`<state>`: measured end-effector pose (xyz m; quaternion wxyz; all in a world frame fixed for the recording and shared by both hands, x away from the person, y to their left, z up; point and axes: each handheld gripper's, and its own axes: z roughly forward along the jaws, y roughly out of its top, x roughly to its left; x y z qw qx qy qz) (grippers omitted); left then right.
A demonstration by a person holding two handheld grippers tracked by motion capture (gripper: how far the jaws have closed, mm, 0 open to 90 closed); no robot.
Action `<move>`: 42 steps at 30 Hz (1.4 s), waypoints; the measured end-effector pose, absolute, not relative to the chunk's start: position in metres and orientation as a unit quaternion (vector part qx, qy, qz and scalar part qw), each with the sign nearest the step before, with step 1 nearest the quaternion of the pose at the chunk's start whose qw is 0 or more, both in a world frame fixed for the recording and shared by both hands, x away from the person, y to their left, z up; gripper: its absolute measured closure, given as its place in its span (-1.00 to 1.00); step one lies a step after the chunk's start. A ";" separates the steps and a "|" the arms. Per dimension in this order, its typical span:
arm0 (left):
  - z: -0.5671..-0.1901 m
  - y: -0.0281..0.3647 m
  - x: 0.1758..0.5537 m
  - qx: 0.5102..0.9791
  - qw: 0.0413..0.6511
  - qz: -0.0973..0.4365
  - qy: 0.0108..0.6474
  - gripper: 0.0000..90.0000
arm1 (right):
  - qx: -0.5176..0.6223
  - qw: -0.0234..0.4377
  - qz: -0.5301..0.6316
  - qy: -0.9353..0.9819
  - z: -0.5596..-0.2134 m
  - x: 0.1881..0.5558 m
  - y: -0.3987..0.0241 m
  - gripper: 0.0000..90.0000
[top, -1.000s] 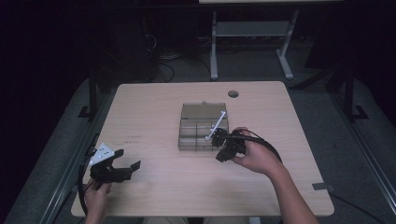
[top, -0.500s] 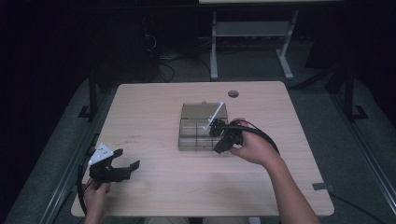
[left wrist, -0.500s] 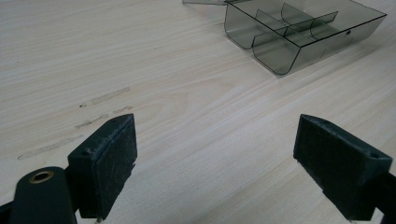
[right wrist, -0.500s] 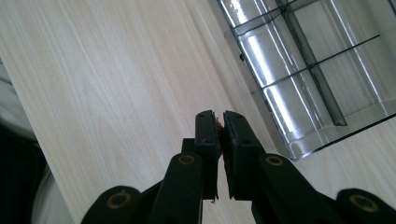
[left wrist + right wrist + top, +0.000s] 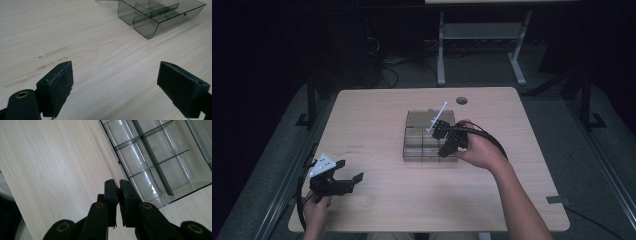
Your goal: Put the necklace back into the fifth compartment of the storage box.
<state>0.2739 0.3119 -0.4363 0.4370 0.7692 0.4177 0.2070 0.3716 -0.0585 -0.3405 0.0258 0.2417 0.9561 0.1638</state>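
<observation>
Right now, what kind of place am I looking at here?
Probably a lab or recording workspace, darkened around one lit wooden table: a person's hand-held left gripper and right gripper, trailing cables, a clear divided organizer box, and a desk frame behind.

Glossy, smoky clear-plastic organizer box (image 5: pixel 160 157) sits on a matt, pale wood-grain table (image 5: pixel 100 50).

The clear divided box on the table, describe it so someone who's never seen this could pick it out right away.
On the light wooden table, look just right of centre, by the right gripper. The smoky see-through tray sits there, its inside split by thin dividers. It is the table's one transparent thing; the left gripper is black.
</observation>
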 end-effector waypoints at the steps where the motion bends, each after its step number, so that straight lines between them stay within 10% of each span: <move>1: -0.436 0.312 0.274 0.769 0.437 0.207 0.418 -0.71 | 0.242 0.026 0.164 0.956 -0.341 0.372 -0.059 0.87; 42: -0.435 0.315 0.274 0.767 0.436 0.210 0.422 -0.71 | 0.257 0.019 0.144 0.955 -0.345 0.412 -0.027 0.87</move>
